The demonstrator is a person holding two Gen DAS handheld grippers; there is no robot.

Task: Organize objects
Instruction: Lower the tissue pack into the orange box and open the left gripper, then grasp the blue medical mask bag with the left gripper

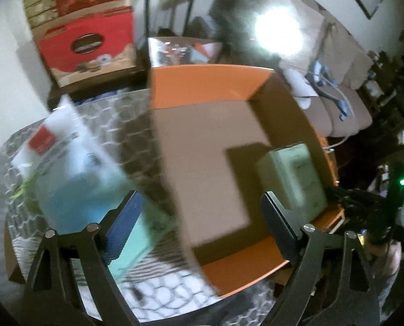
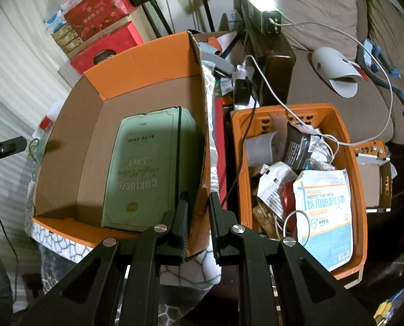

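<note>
While the right claw (image 2: 198,217) clamped the near-right wall of the orange cardboard box (image 2: 150,54), the left claw (image 1: 199,225) hovered with its jaws apart, holding nothing. A green tissue pack (image 2: 145,168) lay flat inside the box against that right wall. A blurred blue-and-white packet (image 1: 74,163) sat outside, by the counter's left edge. It looked light, soft and crinkly, probably best pinched at a sealed edge.

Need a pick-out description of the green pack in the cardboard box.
Find the big open cardboard box with orange flaps on the patterned tablecloth, left of the orange plastic crate. Inside, against its right wall, lies a pale green soft tissue pack. It is the box's only visible content, printed "SOFT".
</note>
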